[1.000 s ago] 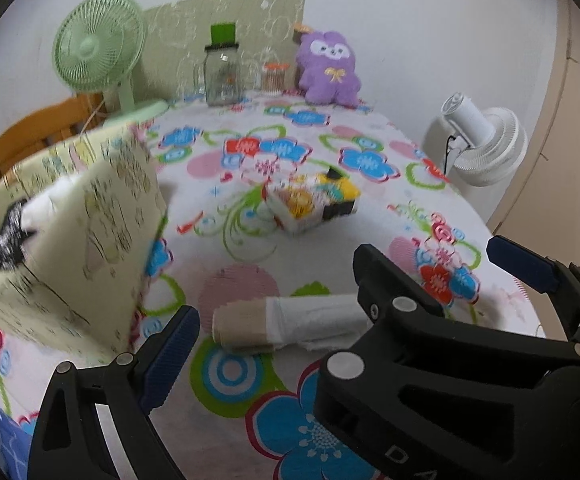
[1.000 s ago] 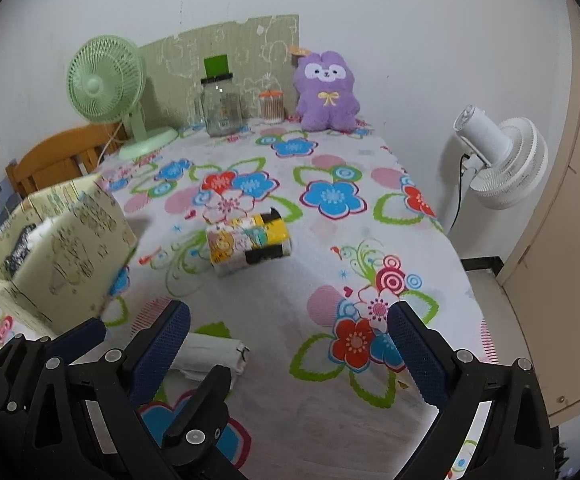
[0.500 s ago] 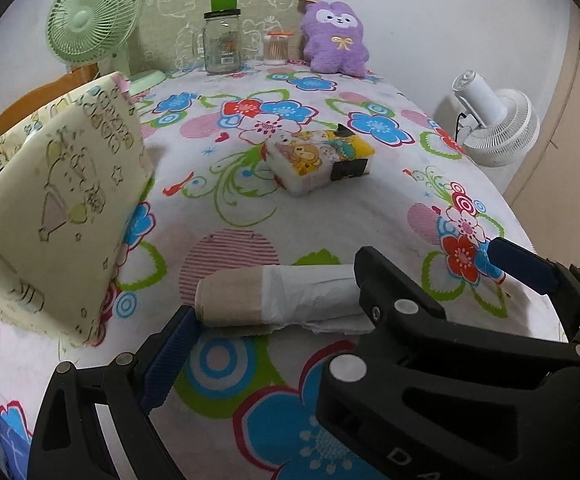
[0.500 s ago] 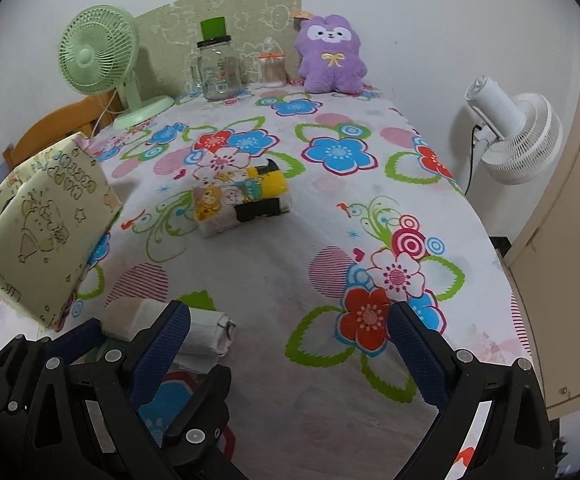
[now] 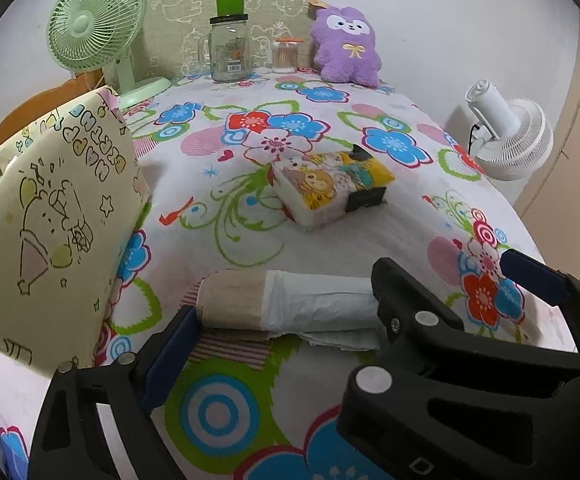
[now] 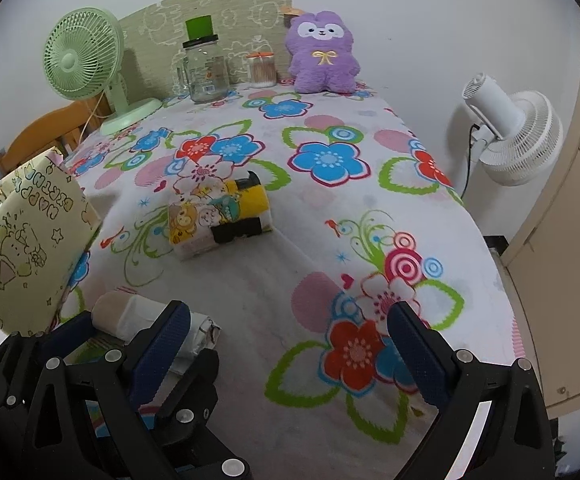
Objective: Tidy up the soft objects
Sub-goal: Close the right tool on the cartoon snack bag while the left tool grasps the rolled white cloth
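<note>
A rolled cloth point(image 5: 290, 300), beige at one end and white along the rest, lies crosswise on the flowered tablecloth point(image 5: 370, 240). My left gripper point(image 5: 290, 316) straddles it lengthwise with its jaws closing. Its left pad point(image 5: 170, 354) sits right beside the beige end, and its right finger is hidden behind the other gripper. My right gripper point(image 6: 292, 344) stands open over bare cloth, the roll point(image 6: 130, 316) just left of its left pad point(image 6: 168, 342). A cartoon-print tissue pack point(image 5: 330, 188) lies mid-table. A purple plush point(image 5: 346, 52) sits at the back. A pale yellow printed bag point(image 5: 50, 220) stands on the left.
At the back stand a green desk fan point(image 5: 90, 28), a glass jar point(image 5: 230, 54) and a small jar of sticks point(image 5: 286, 56). A white fan point(image 6: 518, 132) stands off the table's right edge. A wooden chair point(image 6: 46, 136) is behind the bag.
Both grippers have come forward and down toward the roll, which now looks larger. The left gripper's left pad has reached its beige end. The bag's opening has slipped out of view.
</note>
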The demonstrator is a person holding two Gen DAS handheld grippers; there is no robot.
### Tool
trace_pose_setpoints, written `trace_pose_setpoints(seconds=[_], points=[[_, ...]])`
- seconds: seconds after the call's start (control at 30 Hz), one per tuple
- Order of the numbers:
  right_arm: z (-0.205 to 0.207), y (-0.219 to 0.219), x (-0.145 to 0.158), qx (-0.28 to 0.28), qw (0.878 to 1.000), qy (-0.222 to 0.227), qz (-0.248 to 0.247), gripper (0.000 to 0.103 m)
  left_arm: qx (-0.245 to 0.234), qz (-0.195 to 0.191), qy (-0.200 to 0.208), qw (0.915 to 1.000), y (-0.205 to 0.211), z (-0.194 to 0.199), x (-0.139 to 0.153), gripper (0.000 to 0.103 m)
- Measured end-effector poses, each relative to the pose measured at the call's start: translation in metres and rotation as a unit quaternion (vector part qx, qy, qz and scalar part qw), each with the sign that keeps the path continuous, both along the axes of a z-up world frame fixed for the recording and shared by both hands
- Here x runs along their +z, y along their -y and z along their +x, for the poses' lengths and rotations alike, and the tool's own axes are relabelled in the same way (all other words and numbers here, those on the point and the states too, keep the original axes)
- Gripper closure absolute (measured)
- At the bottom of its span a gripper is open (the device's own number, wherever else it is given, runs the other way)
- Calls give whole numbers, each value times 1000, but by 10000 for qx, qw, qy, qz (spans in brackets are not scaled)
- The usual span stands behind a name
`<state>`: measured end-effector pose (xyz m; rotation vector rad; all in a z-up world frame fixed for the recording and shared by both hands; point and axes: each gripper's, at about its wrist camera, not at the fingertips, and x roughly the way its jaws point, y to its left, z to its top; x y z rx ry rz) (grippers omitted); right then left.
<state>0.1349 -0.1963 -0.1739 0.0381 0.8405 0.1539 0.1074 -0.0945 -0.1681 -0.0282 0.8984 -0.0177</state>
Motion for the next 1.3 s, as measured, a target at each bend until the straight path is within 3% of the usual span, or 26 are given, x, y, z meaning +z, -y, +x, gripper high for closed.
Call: trace_pose_setpoints(seconds=[0.33,0.63,0.97,1.3], points=[[17,-14,4,291,9996,42,17,3,115,64,-7,9999,-12,13,2,24],[38,-29,11,556,9984,129,35,3,317,100,97,9994,-22,28,9,24],[62,-41,1,827,9966,6,13,3,359,100,-56,9993,-25,43,1,24],[72,-44,-5,890,9956,-218,195,25,360,137,-40,9992,-26,45,0,23]])
